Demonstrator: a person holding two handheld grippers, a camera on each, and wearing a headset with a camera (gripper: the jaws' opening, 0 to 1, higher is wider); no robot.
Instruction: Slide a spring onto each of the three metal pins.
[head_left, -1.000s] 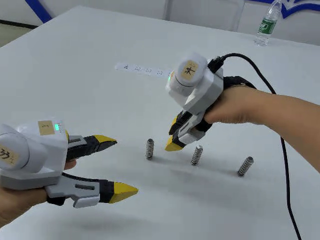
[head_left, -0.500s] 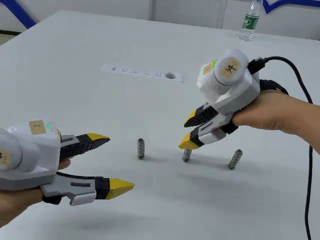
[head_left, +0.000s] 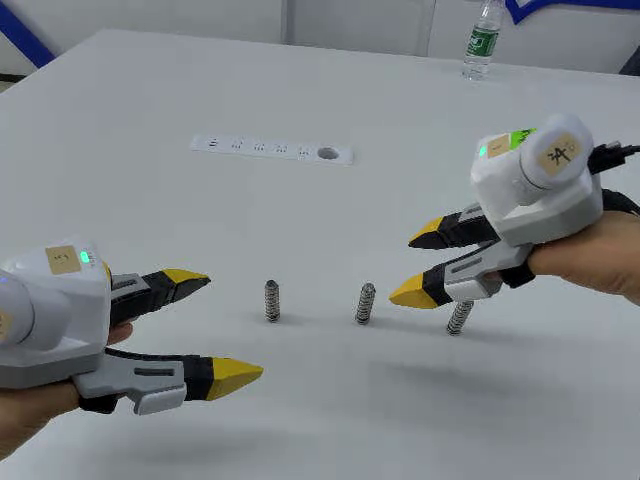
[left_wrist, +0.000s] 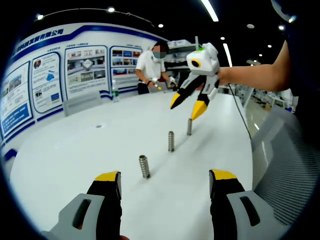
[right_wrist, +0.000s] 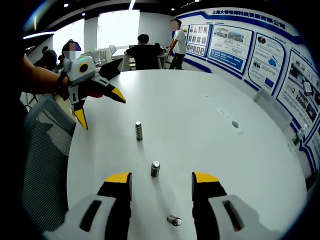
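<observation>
Three metal pins stand in a row on the white table, each with a spring around it: the left spring (head_left: 272, 300), the middle spring (head_left: 366, 303) and the right spring (head_left: 459, 317), which leans. My right gripper (head_left: 412, 266) hovers open just above and beside the right spring, holding nothing. My left gripper (head_left: 225, 327) is open and empty, low at the near left, pointing at the row. In the left gripper view, the springs (left_wrist: 144, 166) (left_wrist: 171, 141) (left_wrist: 189, 127) line up ahead of my left gripper (left_wrist: 165, 176). In the right gripper view, the middle spring (right_wrist: 155, 169) sits between the jaws of my right gripper (right_wrist: 162, 178).
A white power strip (head_left: 270, 149) lies farther back on the table and a water bottle (head_left: 482, 40) stands at the far edge. A mesh chair back (left_wrist: 290, 165) is beside the table. People stand at the table's far end (right_wrist: 145, 50).
My right gripper has drawn back to the right, from between the left and middle springs to above the right spring. The left gripper has stayed put, open.
</observation>
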